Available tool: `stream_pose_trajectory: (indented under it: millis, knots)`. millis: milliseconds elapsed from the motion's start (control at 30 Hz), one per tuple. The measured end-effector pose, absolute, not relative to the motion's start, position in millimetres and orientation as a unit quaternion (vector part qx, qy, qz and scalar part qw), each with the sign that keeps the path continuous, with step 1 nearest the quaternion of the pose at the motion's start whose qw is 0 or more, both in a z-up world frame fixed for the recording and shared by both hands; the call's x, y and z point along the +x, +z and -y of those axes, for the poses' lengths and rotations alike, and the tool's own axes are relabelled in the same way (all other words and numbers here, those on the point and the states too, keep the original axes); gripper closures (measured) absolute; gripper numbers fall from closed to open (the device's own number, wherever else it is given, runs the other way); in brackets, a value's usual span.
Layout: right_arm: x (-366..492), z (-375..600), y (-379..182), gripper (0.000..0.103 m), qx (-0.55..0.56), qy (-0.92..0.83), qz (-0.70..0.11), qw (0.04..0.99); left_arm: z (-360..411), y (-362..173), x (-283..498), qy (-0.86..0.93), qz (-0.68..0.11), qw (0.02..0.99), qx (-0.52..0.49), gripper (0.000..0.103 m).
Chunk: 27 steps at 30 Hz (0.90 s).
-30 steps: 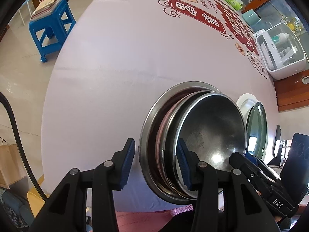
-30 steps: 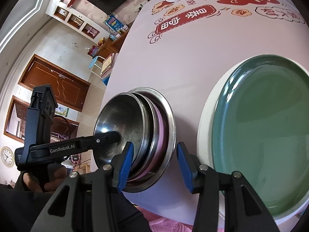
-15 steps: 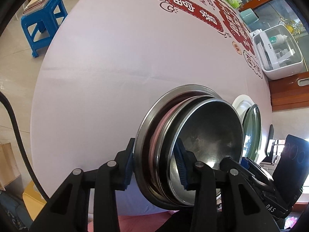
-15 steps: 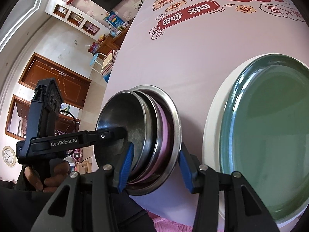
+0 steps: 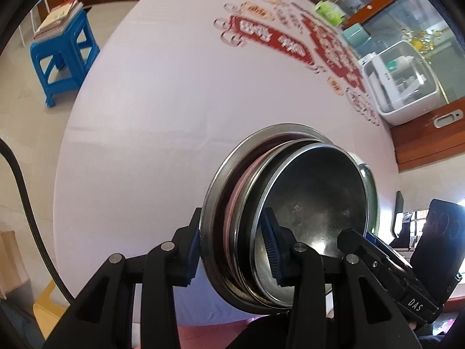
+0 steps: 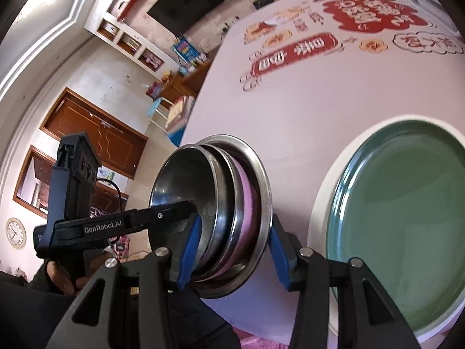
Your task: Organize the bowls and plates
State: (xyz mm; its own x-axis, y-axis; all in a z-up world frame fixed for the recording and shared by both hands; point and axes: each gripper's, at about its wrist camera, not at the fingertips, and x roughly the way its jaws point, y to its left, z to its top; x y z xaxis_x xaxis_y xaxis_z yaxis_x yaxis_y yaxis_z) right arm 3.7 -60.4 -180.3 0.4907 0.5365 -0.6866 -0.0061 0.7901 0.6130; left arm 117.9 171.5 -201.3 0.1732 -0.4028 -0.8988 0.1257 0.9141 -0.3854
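While both grippers clamp the same nested stack from opposite sides, the scene reads like this:

Table (image 5: 151, 122): big and round, draped in a smooth pale cloth with faint fold creases; red printed banners (image 6: 293, 55) run across its far part.

Green plate (image 6: 407, 241): wide, round, glossy teal-green glaze, sitting on a white plate (image 6: 322, 209) whose rim shows round it; it lies on the cloth just beside the stack.

Stack of bowls (image 5: 290, 221): at the near edge of the table, between the two grippers. A broad-rimmed steel dish is outermost, then a pink bowl (image 6: 247, 200) showing only as a matte band, then more steel rims, and a scuffed, shiny steel bowl (image 5: 316, 203) on top.

Left gripper (image 5: 232, 250): jaws have just been closing and are narrow; one ribbed blue pad (image 5: 271, 247) sits inside the top bowl, the other against the outer dish's wall, pinching the rims.

Right gripper (image 6: 232, 250): jaws a little wider, blue pads straddling the whole stack at its opposite side and pressing on it.

Blue stool (image 5: 61, 52): plastic, well away on the floor, books piled on it.
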Motion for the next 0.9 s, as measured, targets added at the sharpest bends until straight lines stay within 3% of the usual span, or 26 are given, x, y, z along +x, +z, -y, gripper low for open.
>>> stream_pose_trajectory:
  millis: [400,900]
  knots:
    - [-18.1,95.1,-156.6,0.057,0.32,0.154,-0.423,0.834,-150.4,-160.8,94.0,-0.232,-0.557,0.785,-0.137,0.067]
    - [-54.3,158.4,-146.8,0.057,0.345,0.093,-0.4,0.844,-77.4,-145.5,76.1,-0.295,-0.55,0.773,-0.11,0.067]
